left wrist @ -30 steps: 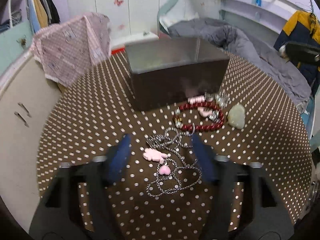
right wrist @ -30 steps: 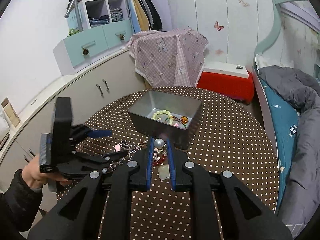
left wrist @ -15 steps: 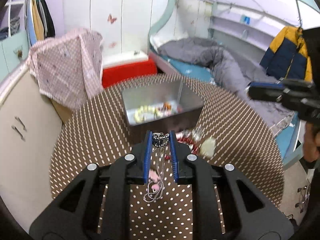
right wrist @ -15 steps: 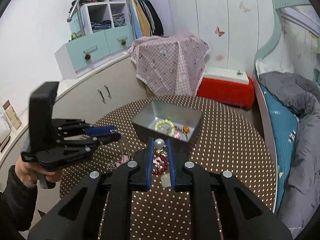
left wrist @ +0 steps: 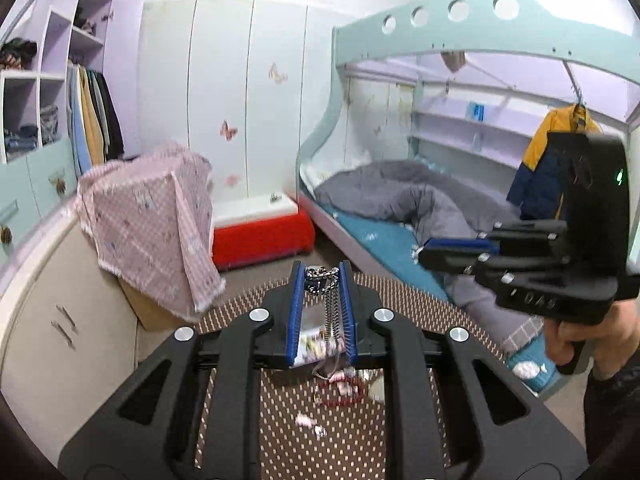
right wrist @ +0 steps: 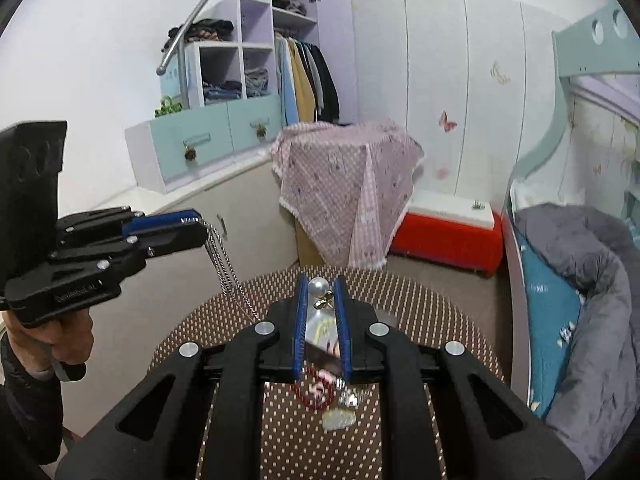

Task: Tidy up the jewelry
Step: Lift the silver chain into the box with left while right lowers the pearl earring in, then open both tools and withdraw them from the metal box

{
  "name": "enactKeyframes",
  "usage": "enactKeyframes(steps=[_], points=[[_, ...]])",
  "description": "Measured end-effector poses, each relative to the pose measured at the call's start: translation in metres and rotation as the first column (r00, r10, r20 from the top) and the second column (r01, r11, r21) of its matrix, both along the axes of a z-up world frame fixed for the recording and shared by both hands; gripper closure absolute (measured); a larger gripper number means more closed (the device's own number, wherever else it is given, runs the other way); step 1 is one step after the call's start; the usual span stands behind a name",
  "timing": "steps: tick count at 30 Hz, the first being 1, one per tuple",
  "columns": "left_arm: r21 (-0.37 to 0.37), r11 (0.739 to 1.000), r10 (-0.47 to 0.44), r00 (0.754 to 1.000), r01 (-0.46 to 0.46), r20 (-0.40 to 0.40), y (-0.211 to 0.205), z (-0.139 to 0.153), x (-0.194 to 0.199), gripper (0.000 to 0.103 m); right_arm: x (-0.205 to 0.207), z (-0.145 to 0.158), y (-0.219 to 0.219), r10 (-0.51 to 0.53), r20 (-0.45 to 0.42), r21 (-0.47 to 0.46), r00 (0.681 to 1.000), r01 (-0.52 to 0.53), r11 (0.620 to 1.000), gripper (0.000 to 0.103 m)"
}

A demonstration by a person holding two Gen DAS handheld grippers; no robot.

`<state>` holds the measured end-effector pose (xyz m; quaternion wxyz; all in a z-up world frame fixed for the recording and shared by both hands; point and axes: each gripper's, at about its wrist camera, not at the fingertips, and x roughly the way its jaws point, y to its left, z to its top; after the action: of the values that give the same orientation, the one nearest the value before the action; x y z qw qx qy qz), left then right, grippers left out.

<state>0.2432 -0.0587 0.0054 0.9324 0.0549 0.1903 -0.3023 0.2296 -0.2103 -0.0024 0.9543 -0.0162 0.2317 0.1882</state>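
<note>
Left wrist view: we see the left claw (left wrist: 322, 280) closed on a silver chain necklace (left wrist: 320, 276), bunched at the tips with its strands hanging down between the blue pads (left wrist: 295, 312); under them the polka-dot desk (left wrist: 288, 432) carries blurred leftovers, a red bead bracelet (left wrist: 340, 398) and small pink pieces (left wrist: 305, 420). The right claw (left wrist: 428, 252) enters from the right, carried high by a hand (left wrist: 576, 332); we cannot read its load from here. We judge the chain light, limp and slippery, apt to swing and snag, so the bunched grip near its top suits it, and lowering it straight should keep it from tangling. Right wrist view: the right claw (right wrist: 321, 292) is nearly shut on a pearl earring (right wrist: 319, 288), the pearl sitting at the fingertips, the gold fitting just below it. We judge it small, hard and round, apt to squirt out, so the grip belongs on the pearl's widest part. This view shows what the other hides: the chain (right wrist: 226, 268) draping long from the left claw (right wrist: 196, 226) toward the desk (right wrist: 420, 308), the metal tin (right wrist: 320, 344) with jewelry inside, partly behind the pads, and a pale jade pendant (right wrist: 338, 420) near the bracelet (right wrist: 316, 394)
</note>
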Motion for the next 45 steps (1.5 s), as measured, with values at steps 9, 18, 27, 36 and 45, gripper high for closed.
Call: enactKeyframes(steps=[9, 18, 27, 36, 45], points=[[-0.030, 0.999, 0.026, 1.000, -0.026, 0.003, -0.010, 0.031, 0.042, 0.086, 0.043, 0.007, 0.002, 0.009, -0.037, 0.011, 0.999, -0.009, 1.000, 0.091], [0.012, 0.998, 0.066, 0.993, -0.066, -0.097, -0.025, -0.011, 0.097, 0.085, 0.121, -0.067, -0.010, -0.010, -0.288, 0.059, 0.958, 0.029, 0.998, 0.091], [0.076, 0.977, 0.205, 0.971, -0.197, -0.120, -0.015, -0.047, 0.109, 0.010, 0.123, -0.095, -0.035, -0.107, -0.326, 0.125, 0.939, 0.155, 0.980, 0.013], [0.040, 0.958, 0.284, 0.958, -0.283, -0.043, 0.011, -0.041, 0.067, 0.008, 0.083, -0.068, -0.046, -0.180, -0.228, 0.129, 0.957, 0.213, 0.968, 0.008], [0.031, 0.941, 0.336, 0.941, -0.337, 0.032, 0.025, -0.038, 0.020, 0.007, 0.044, -0.045, -0.041, -0.190, -0.141, 0.101, 0.972, 0.205, 0.974, 0.008]])
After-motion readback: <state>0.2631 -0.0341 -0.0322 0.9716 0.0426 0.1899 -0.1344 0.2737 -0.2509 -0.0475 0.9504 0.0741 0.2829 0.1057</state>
